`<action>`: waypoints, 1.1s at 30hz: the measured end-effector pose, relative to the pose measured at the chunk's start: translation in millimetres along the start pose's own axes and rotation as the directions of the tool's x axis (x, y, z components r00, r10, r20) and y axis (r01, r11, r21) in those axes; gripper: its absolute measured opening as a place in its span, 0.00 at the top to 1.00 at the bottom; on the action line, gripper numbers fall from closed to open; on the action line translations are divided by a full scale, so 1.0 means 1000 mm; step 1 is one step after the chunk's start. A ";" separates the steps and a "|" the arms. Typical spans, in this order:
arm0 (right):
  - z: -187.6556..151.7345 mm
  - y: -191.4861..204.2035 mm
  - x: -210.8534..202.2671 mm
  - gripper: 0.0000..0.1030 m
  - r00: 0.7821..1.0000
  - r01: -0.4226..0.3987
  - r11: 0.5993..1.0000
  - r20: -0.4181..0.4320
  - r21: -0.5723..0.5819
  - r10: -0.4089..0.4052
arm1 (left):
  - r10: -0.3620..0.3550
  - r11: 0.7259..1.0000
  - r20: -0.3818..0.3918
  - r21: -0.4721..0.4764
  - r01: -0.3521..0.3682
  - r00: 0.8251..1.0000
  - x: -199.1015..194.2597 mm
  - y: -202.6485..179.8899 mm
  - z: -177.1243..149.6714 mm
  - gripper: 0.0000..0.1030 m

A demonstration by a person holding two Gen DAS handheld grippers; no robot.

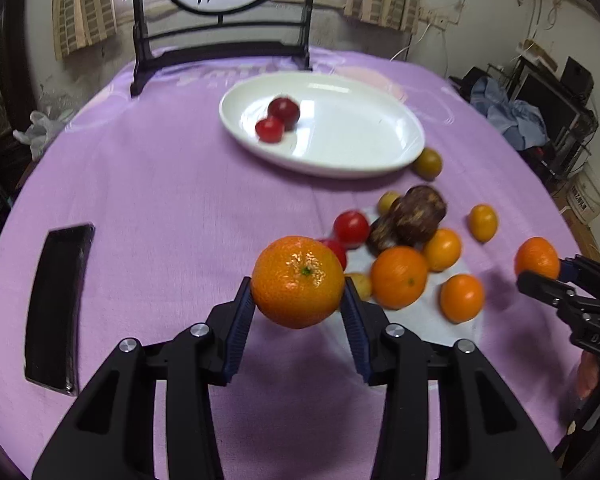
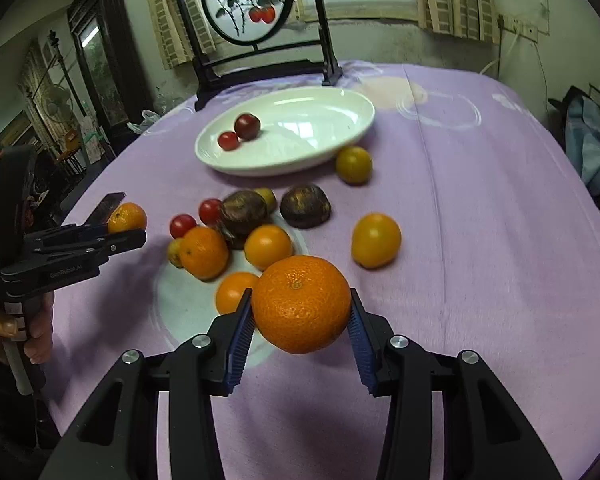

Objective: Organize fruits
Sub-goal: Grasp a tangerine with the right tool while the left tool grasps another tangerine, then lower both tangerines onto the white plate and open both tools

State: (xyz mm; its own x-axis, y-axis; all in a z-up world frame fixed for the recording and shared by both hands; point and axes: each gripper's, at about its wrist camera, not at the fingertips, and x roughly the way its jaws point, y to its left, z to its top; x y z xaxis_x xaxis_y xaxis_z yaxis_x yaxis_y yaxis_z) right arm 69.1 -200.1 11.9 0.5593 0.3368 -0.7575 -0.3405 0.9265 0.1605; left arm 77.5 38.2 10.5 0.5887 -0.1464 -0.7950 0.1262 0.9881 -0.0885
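You had each gripper pinching a mandarin clear of the cloth: left gripper (image 1: 299,295) on one mandarin (image 1: 298,282), right gripper (image 2: 301,314) on another mandarin (image 2: 301,304). Held aloft, they were likely bound for the white plate (image 1: 380,156), where two red fruits (image 1: 278,120) lay.

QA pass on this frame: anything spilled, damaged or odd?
Nothing spilled or damaged. Left gripper and right gripper each clamp an orange. Plate upright, holding two red fruits; loose fruit just awaits sorting.

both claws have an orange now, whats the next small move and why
Probably carry the left claw and its orange forward over the white plate and release there. Both claws are shut on lifted oranges; the right claw grips an orange too. The plate holds only two red fruits, leaving plenty of bare room.
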 end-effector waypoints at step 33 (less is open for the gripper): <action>0.135 0.000 0.138 0.55 0.996 0.006 0.997 -0.090 -0.075 -0.013 | 0.055 0.997 -0.125 -0.049 -0.062 0.991 0.137 -0.013 0.138 0.57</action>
State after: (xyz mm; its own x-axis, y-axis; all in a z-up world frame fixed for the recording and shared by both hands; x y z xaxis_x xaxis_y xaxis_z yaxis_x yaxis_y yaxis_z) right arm 248.8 -131.2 -7.2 0.4930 0.3086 -0.8135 -0.3928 0.9132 0.1083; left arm 266.5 -1.0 -14.8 0.4901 -0.0846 -0.8675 0.0504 0.9964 -0.0686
